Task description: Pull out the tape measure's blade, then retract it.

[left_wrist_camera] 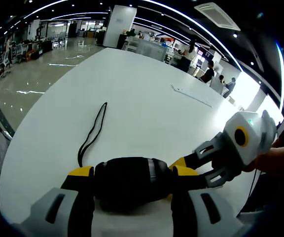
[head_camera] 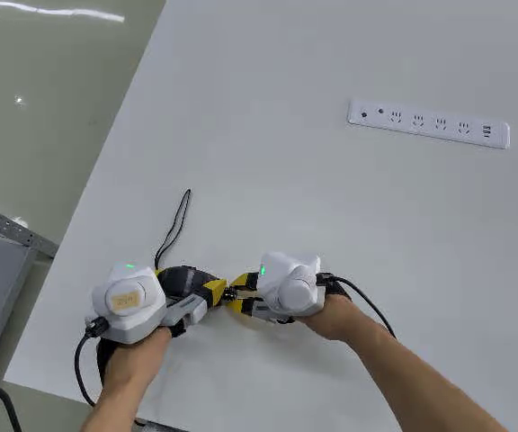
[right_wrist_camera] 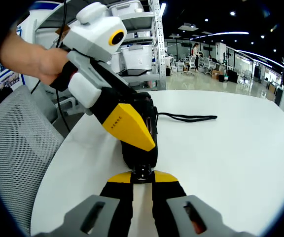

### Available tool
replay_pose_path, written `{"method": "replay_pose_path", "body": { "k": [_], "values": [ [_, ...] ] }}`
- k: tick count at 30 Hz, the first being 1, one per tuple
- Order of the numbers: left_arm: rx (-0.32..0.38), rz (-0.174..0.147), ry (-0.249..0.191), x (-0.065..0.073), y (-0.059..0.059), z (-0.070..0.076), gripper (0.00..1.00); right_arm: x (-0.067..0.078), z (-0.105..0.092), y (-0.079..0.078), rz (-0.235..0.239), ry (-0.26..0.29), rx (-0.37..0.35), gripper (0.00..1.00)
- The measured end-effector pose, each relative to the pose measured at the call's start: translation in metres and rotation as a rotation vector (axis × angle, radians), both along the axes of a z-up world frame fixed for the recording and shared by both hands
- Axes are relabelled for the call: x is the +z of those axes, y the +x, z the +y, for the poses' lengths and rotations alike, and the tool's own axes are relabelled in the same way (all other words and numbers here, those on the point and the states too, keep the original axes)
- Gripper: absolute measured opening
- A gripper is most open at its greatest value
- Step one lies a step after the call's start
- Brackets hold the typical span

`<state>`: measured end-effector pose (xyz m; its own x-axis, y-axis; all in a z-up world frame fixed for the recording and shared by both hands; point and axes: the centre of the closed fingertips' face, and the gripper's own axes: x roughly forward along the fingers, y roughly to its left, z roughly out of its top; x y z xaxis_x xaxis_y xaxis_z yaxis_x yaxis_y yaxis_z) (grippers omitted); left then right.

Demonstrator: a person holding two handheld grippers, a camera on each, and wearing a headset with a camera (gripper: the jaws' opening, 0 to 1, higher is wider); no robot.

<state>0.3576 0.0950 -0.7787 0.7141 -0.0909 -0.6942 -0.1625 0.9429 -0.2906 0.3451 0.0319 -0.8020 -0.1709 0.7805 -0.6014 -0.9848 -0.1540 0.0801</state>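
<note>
Two grippers meet at the near edge of the white surface point(head_camera: 331, 207). The left gripper point(left_wrist_camera: 132, 174) has its jaws clamped on both sides of the tape measure point(left_wrist_camera: 127, 186), a rounded black case with a grey band. The right gripper point(right_wrist_camera: 143, 177) has its jaws closed together on the blade tip point(right_wrist_camera: 142, 171) at the case mouth. Beyond the case, the black wrist strap point(left_wrist_camera: 93, 129) lies looped on the surface. Farther back lies a white power strip point(head_camera: 428, 122).

white table point(head_camera: 331, 207), power strip point(head_camera: 428, 122), tape measure point(head_camera: 187, 281)
</note>
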Motion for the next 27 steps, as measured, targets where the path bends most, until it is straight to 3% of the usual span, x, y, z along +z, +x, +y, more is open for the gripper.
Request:
{"method": "replay_pose_path", "body": {
  "k": [13,18,27],
  "values": [
    [-0.012,-0.004,-0.016,0.003,0.001,0.0,0.61,0.003,0.006,-0.003,-0.038,-0.016,0.041,0.11],
    [0.01,-0.008,-0.053,0.004,0.002,0.003,0.61,0.004,0.007,-0.001,-0.03,-0.007,0.031,0.11],
    [0.01,-0.01,-0.058,0.004,0.002,0.004,0.61,0.003,0.01,-0.002,-0.026,-0.015,0.028,0.11]
  ]
}}
